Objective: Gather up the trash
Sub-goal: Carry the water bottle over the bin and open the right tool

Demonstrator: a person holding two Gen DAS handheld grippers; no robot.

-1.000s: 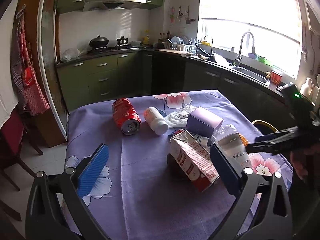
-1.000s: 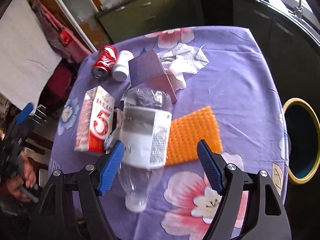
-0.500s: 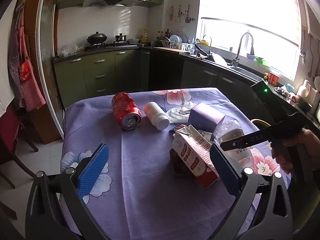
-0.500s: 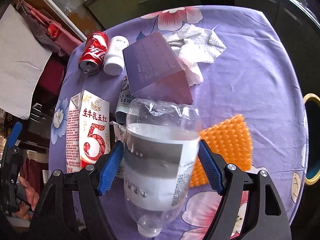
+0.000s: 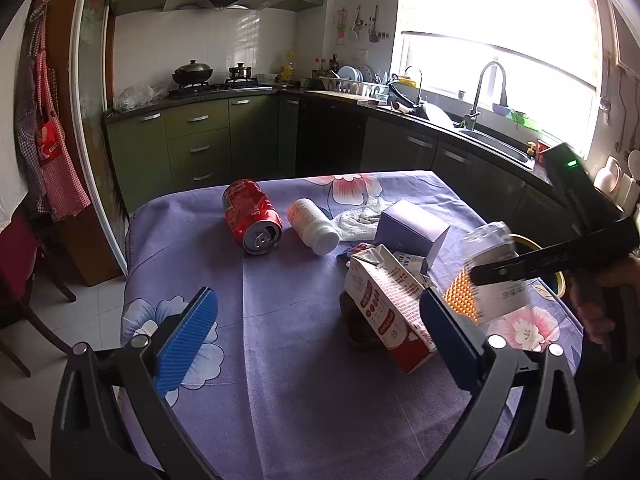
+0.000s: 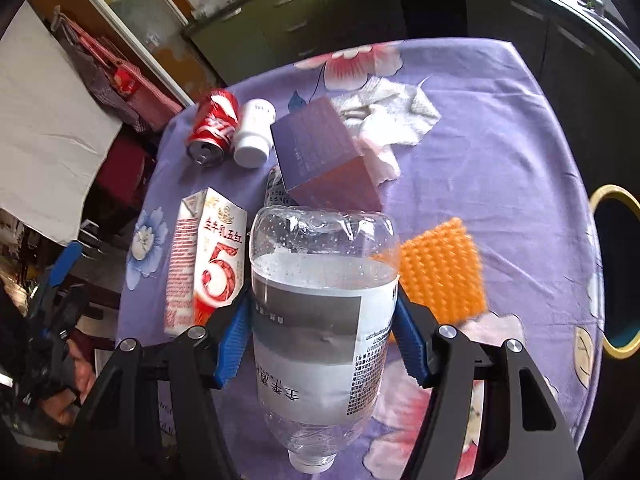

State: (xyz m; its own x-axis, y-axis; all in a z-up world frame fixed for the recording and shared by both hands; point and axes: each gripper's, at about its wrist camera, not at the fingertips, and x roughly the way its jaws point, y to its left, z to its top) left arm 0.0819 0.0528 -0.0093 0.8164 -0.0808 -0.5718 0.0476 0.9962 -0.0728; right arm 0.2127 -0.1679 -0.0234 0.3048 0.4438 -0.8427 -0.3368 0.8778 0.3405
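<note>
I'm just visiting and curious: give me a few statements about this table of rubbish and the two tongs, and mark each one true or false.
1. The right tongs grip a plastic bottle. True.
2. The left tongs hold the milk carton. False: they are open and hold nothing.
3. The red can stands upright. False: it lies on its side.
4. The white pill bottle lies beside the can. True.
5. The purple box sits on the floor. False: it is on the purple tablecloth.
</note>
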